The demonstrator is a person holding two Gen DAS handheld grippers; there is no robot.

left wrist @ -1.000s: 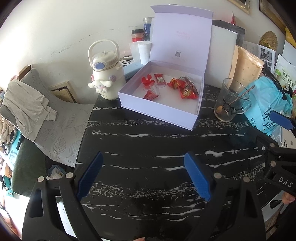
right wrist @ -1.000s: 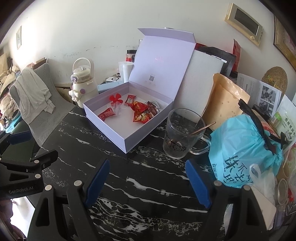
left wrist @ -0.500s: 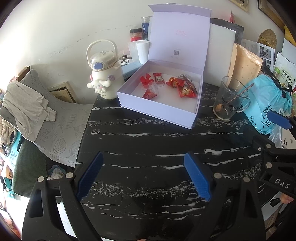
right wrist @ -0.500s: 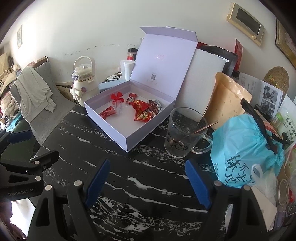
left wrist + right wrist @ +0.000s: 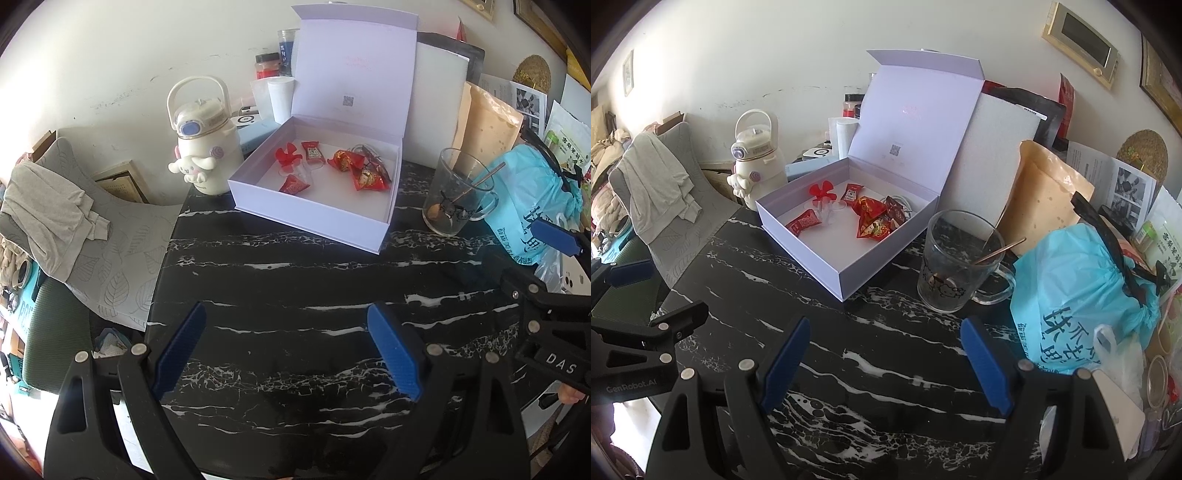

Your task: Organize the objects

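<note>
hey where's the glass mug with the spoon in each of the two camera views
Left wrist view: glass mug at right, beside the open box's right end.
Right wrist view: glass mug near centre, right of the box.
Shared landmark: lavender open box, between the mug and the white cartoon bottle.

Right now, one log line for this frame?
left gripper open, empty | right gripper open, empty | box lid up | candies inside

1. The candies (image 5: 364, 177) overlapped in the lavender box (image 5: 314, 218), so their count could not be told.
2. The box's raised lid (image 5: 916, 122) hid part of the jars (image 5: 267, 65) behind it.
3. The blue bag (image 5: 1082, 295) covered items behind it.
4. The lid's printing (image 5: 347, 100) was too small to read.
</note>
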